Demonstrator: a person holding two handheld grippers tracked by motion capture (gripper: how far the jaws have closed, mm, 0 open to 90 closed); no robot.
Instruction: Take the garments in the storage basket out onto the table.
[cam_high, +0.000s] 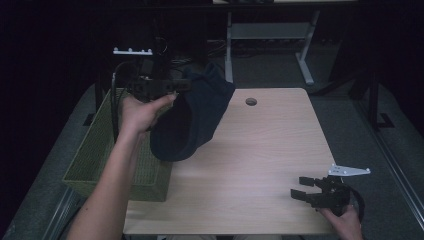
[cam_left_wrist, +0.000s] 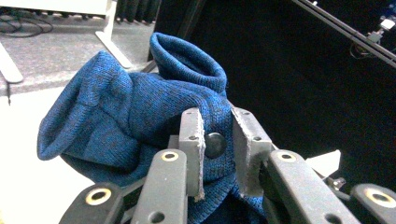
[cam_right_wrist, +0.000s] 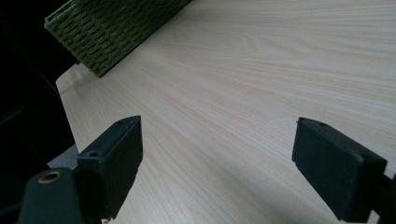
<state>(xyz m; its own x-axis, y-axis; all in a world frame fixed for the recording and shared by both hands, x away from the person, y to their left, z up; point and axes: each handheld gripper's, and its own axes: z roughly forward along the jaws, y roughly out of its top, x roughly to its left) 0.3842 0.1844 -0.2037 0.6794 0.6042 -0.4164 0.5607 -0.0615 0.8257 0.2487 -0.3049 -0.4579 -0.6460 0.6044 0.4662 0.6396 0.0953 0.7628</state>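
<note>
A dark blue knitted garment (cam_high: 192, 120) hangs in the air over the table's left side, beside the basket. My left gripper (cam_high: 186, 85) holds it by its upper edge. In the left gripper view the grey pads (cam_left_wrist: 192, 140) of the left gripper (cam_left_wrist: 217, 140) pinch a fold of the blue knit (cam_left_wrist: 116, 112); a dark round stud sits in the narrow gap between them. My right gripper (cam_high: 296, 186) stands open low over the table's front right corner. Its jaws are wide apart with nothing between them, and bare wood lies under the right gripper (cam_right_wrist: 217, 144).
A green woven basket (cam_high: 100, 160) stands at the table's left edge, partly off it, and its corner (cam_right_wrist: 112, 28) lies ahead of the right gripper. The light wooden table (cam_high: 270, 145) has a cable hole (cam_high: 251, 101) near its far edge. A desk frame stands beyond.
</note>
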